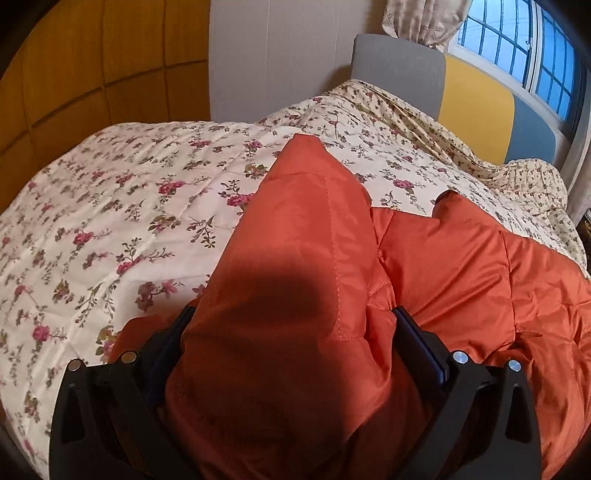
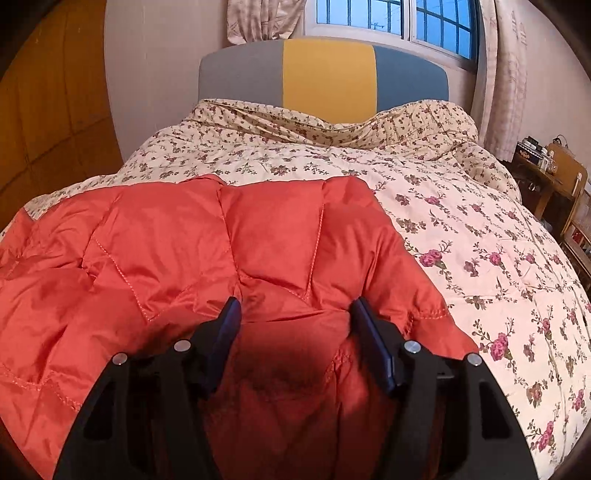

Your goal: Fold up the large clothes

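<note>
Between both pairs of fingers, low in each frame: bunched orange quilted jacket on a floral bed.

At the bottom centre of the left wrist view, the left gripper point(image 1: 291, 332) has its black fingers pressed against either side of a thick fold of the orange jacket point(image 1: 443, 258), gripping it; the fold rises up the middle of the frame to a peak, and the rest of the jacket spreads to the lower right. At the bottom centre of the right wrist view, the right gripper point(image 2: 295, 314) likewise clamps a puffed bunch of the jacket point(image 2: 166, 240), which fans out to the left and upward. Around the jacket lies the floral quilt point(image 2: 480, 240), filling the middle and right. Beyond it, at top centre, stands the grey, yellow and blue headboard point(image 2: 328, 74), under a barred window point(image 2: 388, 18) flanked by curtains point(image 2: 258, 22).
</note>
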### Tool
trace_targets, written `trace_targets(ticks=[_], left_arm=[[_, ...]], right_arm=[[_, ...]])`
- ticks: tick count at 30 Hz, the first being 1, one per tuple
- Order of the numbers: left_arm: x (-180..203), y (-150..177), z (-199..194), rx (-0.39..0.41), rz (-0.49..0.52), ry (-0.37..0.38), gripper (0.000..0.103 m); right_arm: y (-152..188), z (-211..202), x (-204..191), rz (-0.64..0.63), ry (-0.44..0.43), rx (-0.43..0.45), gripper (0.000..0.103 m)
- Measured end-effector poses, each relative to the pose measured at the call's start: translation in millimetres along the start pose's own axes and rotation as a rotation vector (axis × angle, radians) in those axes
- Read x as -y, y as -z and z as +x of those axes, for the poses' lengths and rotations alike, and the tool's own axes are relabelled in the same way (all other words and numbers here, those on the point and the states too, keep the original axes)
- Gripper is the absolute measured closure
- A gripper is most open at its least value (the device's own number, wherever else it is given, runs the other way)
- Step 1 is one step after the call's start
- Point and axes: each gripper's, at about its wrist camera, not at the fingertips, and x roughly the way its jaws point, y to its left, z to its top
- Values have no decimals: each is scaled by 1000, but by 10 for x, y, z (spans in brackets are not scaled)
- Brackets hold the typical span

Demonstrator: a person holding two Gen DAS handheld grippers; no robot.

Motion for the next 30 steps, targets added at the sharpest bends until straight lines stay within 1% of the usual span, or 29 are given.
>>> trace_targets(ticks=[2,4,6,7,9,12,18,23,27,30], left_arm=[[17,-12,-43,-8,2,-6,3],[8,18,-179,0,14,-17,3],[1,110,-401,42,14,-19,3],[-4,157,-485,60,13,-15,3],[-16,296,-717,109,15,-5,3],[-47,464,-926,137,15,8,3],[-146,778,-1153,131,-4,44,3],[-212,984,-1311,127,-39,95,3],[-278,1105,-1449,134,-74,132,3],[-362,1190,-1554,139,-120,163,3]], right_arm=[[-26,-41,-25,-12,14,-14,34],[-35,-84,-74,-40,42,-32,33],[-31,-178,-118,-38,64,-47,31],[-20,-218,-131,-25,61,-50,30],[7,-325,-153,4,40,-53,29],[77,-540,-223,23,19,-39,29],[250,-819,-314,74,-51,-39,28],[368,-959,-371,87,-76,-47,26],[409,-1065,-402,98,-97,-46,26],[459,-1173,-408,107,-127,-36,26]])
